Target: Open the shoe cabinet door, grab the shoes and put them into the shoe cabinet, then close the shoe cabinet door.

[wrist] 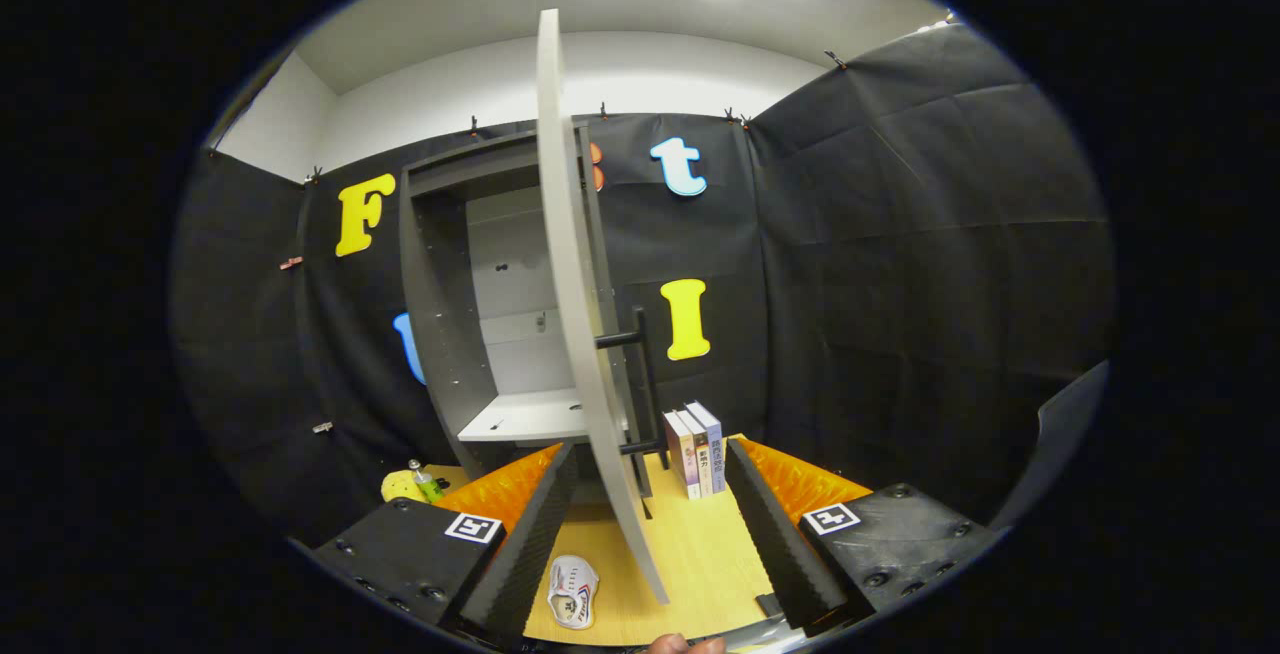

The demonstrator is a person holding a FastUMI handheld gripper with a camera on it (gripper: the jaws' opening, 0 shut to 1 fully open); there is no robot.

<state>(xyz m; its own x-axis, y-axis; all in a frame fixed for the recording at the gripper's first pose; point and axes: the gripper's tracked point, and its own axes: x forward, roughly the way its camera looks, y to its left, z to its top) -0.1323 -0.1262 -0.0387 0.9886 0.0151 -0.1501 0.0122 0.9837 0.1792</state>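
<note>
My gripper (650, 514) fingers spread wide, holding nothing; open door (575, 314) swings edge-on between them. Shoe (574, 591) lies on wooden floor (700, 554) between fingers, left of door edge, close below. I judge shoe light, soft upper, stiffer sole; best pinch at heel collar or side wall. Cabinet (440, 314) dark rigid board, pale shelf (525, 419) inside, bare. Door flat stiff panel, dark bar handle (645, 374) on far face. Books (695, 449) upright right of door; yellow-green bottle (425, 481) left

The gripper (650, 494) is spread wide, its fingers empty. The cabinet door (575, 284) stands open edge-on between them. A shoe (574, 591) lies on the wooden table (700, 564).
</note>
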